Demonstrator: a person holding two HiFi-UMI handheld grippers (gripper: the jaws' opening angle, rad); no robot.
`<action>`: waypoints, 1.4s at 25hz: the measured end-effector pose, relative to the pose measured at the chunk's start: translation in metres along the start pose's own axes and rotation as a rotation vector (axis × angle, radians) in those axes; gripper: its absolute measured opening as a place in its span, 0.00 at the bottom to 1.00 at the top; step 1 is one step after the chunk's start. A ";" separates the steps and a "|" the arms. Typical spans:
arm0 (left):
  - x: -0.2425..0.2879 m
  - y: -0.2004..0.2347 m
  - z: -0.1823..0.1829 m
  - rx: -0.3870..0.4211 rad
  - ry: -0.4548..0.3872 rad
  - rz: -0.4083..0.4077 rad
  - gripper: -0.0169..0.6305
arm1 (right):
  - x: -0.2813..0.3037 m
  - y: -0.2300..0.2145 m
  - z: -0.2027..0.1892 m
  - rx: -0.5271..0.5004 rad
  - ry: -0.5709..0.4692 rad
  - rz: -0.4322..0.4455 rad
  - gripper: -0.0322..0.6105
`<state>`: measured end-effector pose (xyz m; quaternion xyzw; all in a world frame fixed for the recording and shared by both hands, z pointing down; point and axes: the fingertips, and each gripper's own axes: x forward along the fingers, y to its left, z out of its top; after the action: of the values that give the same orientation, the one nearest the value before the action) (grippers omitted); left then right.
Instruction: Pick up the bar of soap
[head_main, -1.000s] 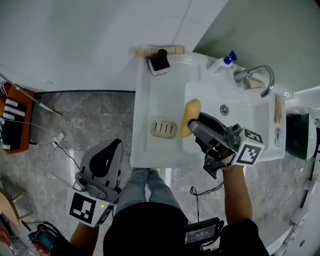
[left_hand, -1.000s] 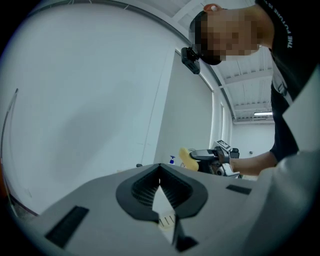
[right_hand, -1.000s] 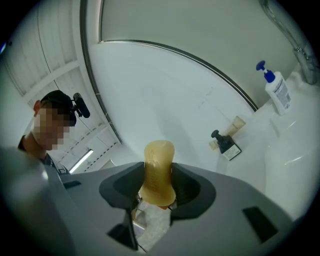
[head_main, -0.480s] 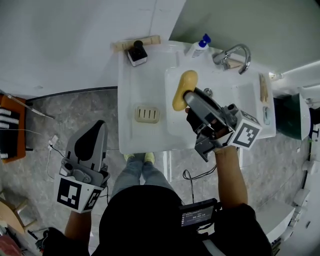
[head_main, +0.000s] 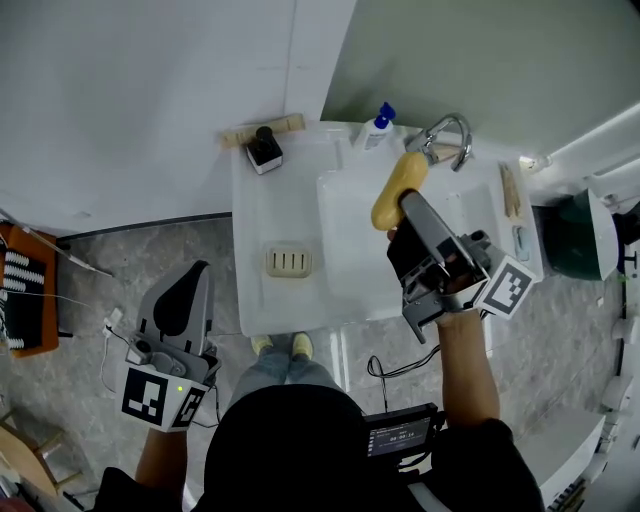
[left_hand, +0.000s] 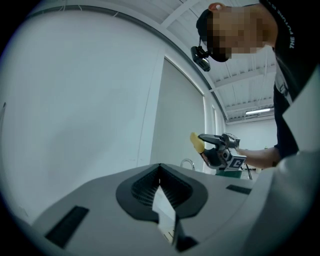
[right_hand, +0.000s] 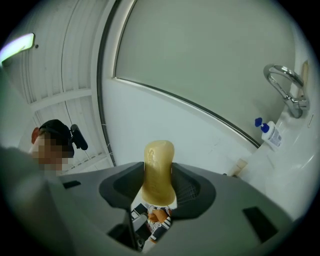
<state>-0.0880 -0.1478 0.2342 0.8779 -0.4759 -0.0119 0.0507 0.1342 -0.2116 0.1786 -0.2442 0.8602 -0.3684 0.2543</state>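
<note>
The yellow bar of soap (head_main: 397, 190) is clamped upright in my right gripper (head_main: 410, 205), which is shut on it and held in the air above the white sink basin (head_main: 345, 265), close to the faucet (head_main: 447, 135). In the right gripper view the soap (right_hand: 158, 170) stands between the two jaws of the right gripper (right_hand: 158, 186), with its rounded top sticking out past them. My left gripper (head_main: 183, 305) hangs low over the floor to the left of the sink, jaws together and holding nothing. From the left gripper view the soap (left_hand: 196, 142) shows far off.
A beige ribbed soap dish (head_main: 288, 262) lies on the counter left of the basin. A blue-capped pump bottle (head_main: 376, 127) stands behind the basin, and a black object on a wooden block (head_main: 263, 148) sits at the back left. The floor is grey stone.
My right gripper has carried the soap up and to the right, from the basin's left side toward the faucet. The left gripper stays low beside the sink.
</note>
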 end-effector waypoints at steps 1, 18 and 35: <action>0.001 0.001 0.003 0.004 -0.008 0.000 0.04 | -0.001 0.003 0.006 -0.005 -0.014 -0.005 0.33; 0.003 -0.006 0.035 0.007 -0.081 -0.009 0.04 | -0.047 0.067 0.086 -0.119 -0.190 -0.004 0.33; 0.008 -0.029 0.050 0.048 -0.096 -0.038 0.04 | -0.083 0.109 0.116 -0.166 -0.311 0.081 0.33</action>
<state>-0.0628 -0.1421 0.1816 0.8863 -0.4611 -0.0434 0.0065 0.2427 -0.1538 0.0480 -0.2834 0.8471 -0.2433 0.3780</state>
